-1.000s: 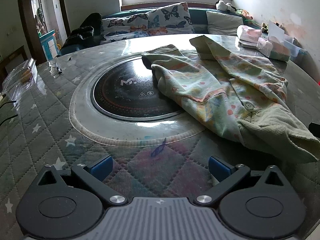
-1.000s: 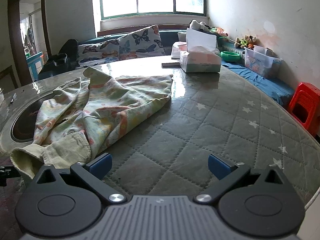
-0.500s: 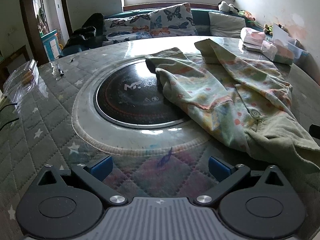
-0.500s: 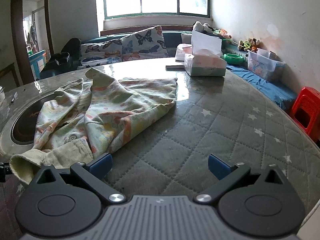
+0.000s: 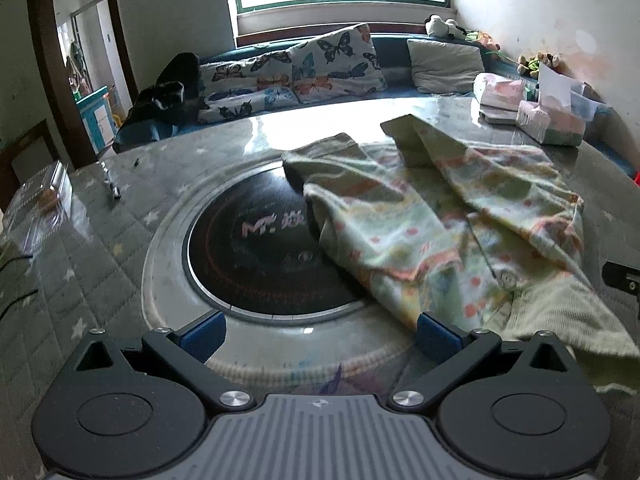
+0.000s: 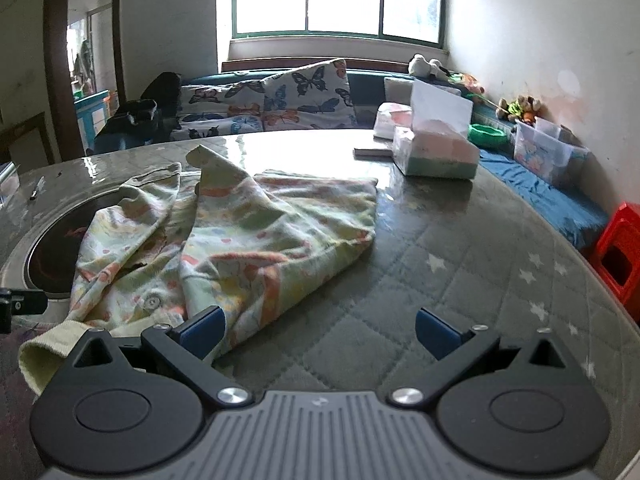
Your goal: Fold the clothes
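Two tissue boxes point(image 6: 436, 152) hold tissues; tongs point(image 6: 318, 334) agape.

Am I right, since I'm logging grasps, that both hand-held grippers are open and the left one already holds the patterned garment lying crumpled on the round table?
Not quite. The left hand-held gripper holds nothing: the left wrist view shows its jaws wide apart with only the table between them. The rest stands: the right hand-held gripper is open too, and the patterned garment lies crumpled on the table.
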